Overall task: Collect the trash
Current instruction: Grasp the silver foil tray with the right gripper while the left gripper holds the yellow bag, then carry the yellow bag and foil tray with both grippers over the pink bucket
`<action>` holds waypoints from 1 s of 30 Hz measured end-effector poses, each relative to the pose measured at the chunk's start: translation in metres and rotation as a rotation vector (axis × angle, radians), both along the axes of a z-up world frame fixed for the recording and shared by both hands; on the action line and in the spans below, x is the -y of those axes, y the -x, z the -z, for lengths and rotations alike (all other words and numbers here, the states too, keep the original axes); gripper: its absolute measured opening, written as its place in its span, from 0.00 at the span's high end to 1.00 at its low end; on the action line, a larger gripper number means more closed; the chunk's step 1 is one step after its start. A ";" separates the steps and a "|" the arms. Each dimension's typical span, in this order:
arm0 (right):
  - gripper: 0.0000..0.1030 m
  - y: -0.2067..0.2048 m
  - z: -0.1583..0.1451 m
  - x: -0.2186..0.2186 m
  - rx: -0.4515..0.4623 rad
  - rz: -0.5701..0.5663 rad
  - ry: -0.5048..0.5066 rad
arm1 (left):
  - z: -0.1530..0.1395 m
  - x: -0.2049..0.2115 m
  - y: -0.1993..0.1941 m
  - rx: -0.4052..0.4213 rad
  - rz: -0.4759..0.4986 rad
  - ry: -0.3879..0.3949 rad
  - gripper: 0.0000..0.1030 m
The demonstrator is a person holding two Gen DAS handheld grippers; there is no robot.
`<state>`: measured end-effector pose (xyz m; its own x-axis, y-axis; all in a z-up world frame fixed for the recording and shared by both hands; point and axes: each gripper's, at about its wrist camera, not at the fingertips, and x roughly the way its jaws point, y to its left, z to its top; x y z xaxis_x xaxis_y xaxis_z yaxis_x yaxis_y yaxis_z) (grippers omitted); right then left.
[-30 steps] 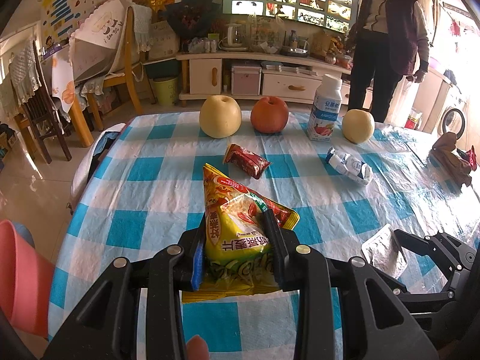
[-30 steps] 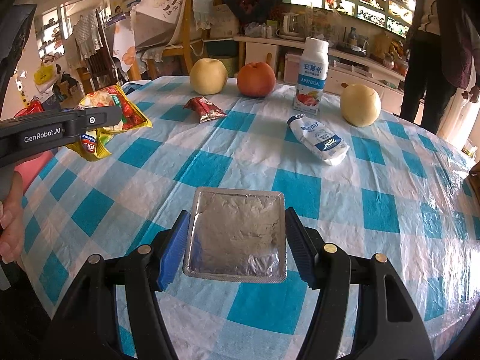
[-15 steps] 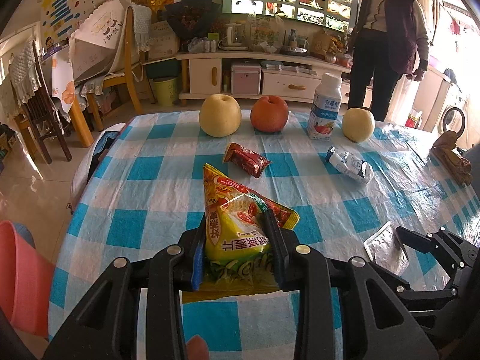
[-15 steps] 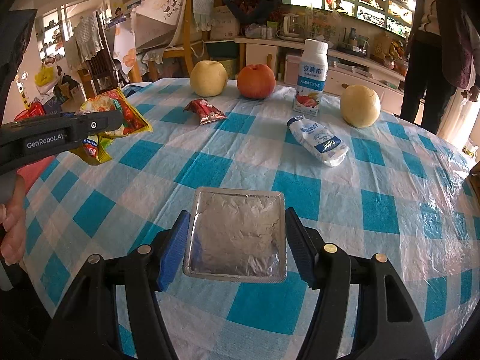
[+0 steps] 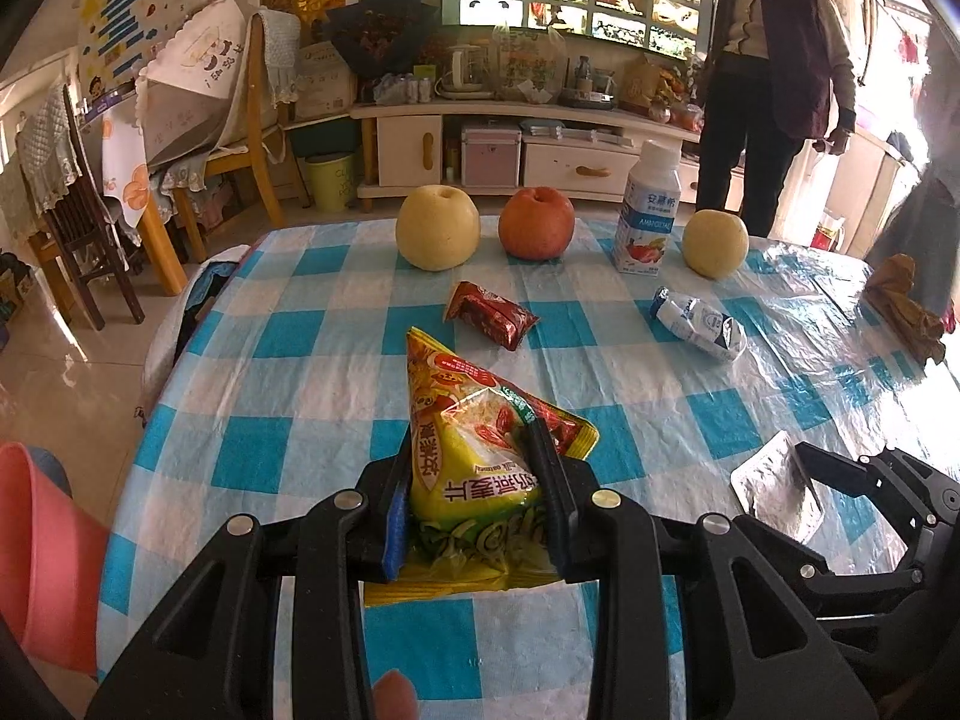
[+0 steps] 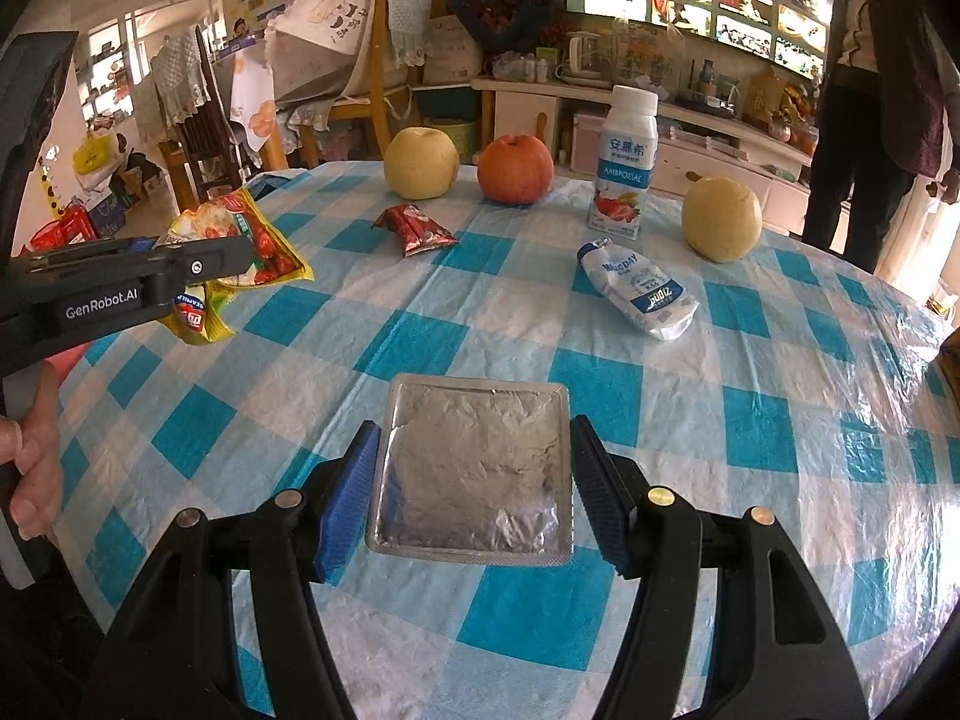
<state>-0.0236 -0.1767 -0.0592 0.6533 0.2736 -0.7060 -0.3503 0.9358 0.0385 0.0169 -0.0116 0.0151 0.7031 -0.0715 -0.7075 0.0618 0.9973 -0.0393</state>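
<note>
My left gripper (image 5: 474, 474) is shut on a yellow snack bag (image 5: 474, 456) and holds it above the table's near left part; the bag also shows in the right wrist view (image 6: 234, 252). My right gripper (image 6: 474, 462) is open, its fingers on either side of a flat silver foil packet (image 6: 474, 468) lying on the cloth; the packet also shows in the left wrist view (image 5: 774, 492). A red wrapper (image 5: 492, 315) and a crumpled white pouch (image 5: 699, 324) lie farther back on the table.
A checked blue-and-white tablecloth (image 6: 720, 420) covers the round table. Two yellow pears (image 5: 438, 228) (image 5: 714, 243), a red apple (image 5: 536, 231) and a yogurt bottle (image 5: 651, 210) stand at the far edge. A pink bin (image 5: 42, 552) sits at the left. A person (image 5: 774, 72) stands behind.
Almost nothing has changed. Both grippers hold their places; the person behind the table has shifted slightly.
</note>
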 end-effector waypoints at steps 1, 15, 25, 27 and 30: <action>0.38 0.001 0.001 0.001 0.000 0.000 0.000 | 0.000 0.001 0.001 0.001 0.001 -0.001 0.65; 0.38 0.001 -0.002 -0.001 0.005 -0.006 0.000 | 0.001 -0.003 0.007 -0.011 -0.011 -0.010 0.65; 0.38 0.008 -0.025 -0.024 0.034 -0.060 0.003 | -0.017 -0.020 0.021 0.017 -0.044 -0.014 0.65; 0.38 0.010 -0.029 -0.032 0.041 -0.079 0.001 | -0.024 -0.027 0.028 0.029 -0.052 -0.011 0.65; 0.38 0.011 -0.038 -0.048 0.055 -0.112 -0.002 | -0.032 -0.046 0.043 0.041 -0.084 -0.008 0.65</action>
<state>-0.0351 -0.1287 -0.0214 0.6563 0.3484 -0.6692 -0.4547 0.8905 0.0177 -0.0265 0.0343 0.0468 0.7347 -0.0056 -0.6784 -0.0204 0.9993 -0.0303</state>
